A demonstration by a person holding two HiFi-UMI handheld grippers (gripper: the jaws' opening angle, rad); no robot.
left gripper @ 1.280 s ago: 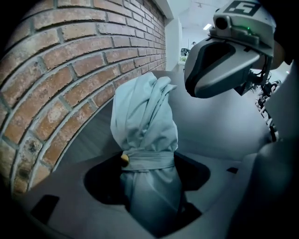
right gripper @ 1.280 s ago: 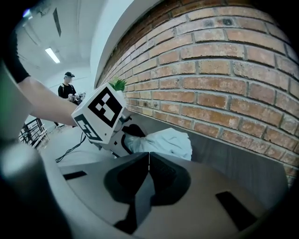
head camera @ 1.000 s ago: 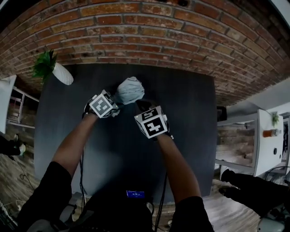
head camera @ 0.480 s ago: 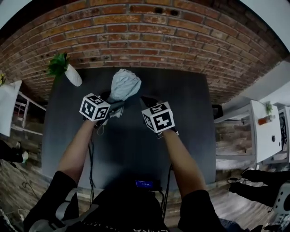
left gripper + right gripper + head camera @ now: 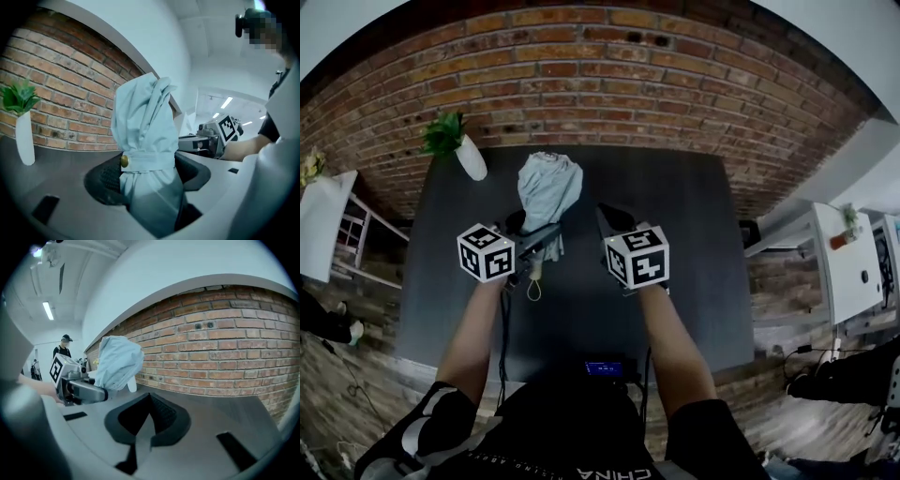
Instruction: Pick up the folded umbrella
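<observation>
Head view: the left gripper (image 5: 534,242) is clamped on the folded umbrella (image 5: 548,187), which sits to the right of the white vase (image 5: 472,159) over the dark table (image 5: 675,234), its bunched end toward the brick wall (image 5: 609,84). A cord loop (image 5: 532,286) hangs from the held end. The right gripper (image 5: 611,217) is farther right of the vase, apart from the umbrella. The only readable writing is "CHINA" on the person's garment (image 5: 609,473). The gripper cubes carry square markers without letters, and a small display (image 5: 602,367) is too blurred to read.

Left gripper view: the jaws press on the pale blue fabric from both sides, just below the closure band (image 5: 150,161) with its brass snap (image 5: 124,161). The umbrella stands upright, right of the vase, and appears clear of the table. No brand shows on it. Judgement: light, with soft, slick fabric over a stiff core. Loose folds above the band are likely to shift, so the cinched section at or below the band is the sound hold.

Right gripper view: the jaws are together with nothing between them. The umbrella shows at left, partly in front of the vase
</observation>
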